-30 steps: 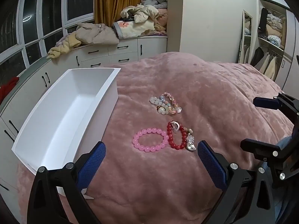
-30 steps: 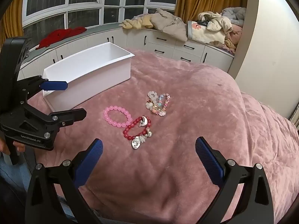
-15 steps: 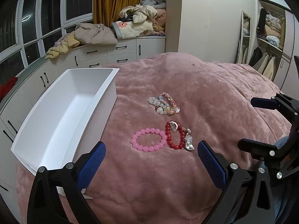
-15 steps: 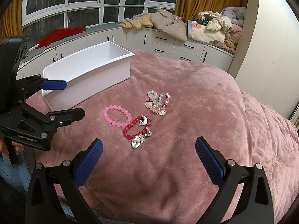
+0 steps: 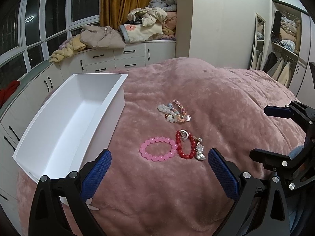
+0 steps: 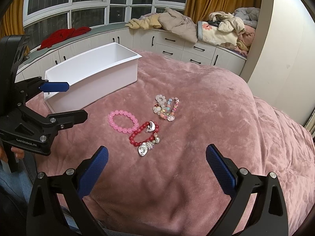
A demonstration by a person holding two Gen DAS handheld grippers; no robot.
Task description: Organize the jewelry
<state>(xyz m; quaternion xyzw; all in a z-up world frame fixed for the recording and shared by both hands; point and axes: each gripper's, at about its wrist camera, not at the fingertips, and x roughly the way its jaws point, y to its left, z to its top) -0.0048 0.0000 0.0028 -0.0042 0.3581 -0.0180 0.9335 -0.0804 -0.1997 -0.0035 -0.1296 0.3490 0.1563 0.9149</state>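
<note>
Three lots of jewelry lie on a pink plush bedspread (image 5: 226, 102): a pink bead bracelet (image 5: 157, 159) (image 6: 122, 111), a red bead bracelet (image 5: 179, 149) (image 6: 135, 133) with silver charms, and a heap of pastel bead bracelets (image 5: 174, 113) (image 6: 166, 108) farther back. An empty white box (image 5: 116, 118) (image 6: 98, 86) stands to their left. My left gripper (image 5: 159, 153) (image 6: 75, 101) hovers open just short of the pink bracelet, holding nothing. My right gripper (image 6: 156, 149) (image 5: 258, 132) is open too, near the red bracelet's charms, also holding nothing.
White cabinets (image 6: 177, 47) under the windows carry piles of clothes (image 5: 102, 37) and red cloth (image 6: 63, 35). An open wardrobe (image 5: 283, 45) stands at the right. A hand (image 6: 15, 152) holds the left gripper near the bed's front edge.
Both grippers have drifted only slightly toward the bracelets. The jewelry and the box have not moved, and both pairs of jaws stay as wide apart.
</note>
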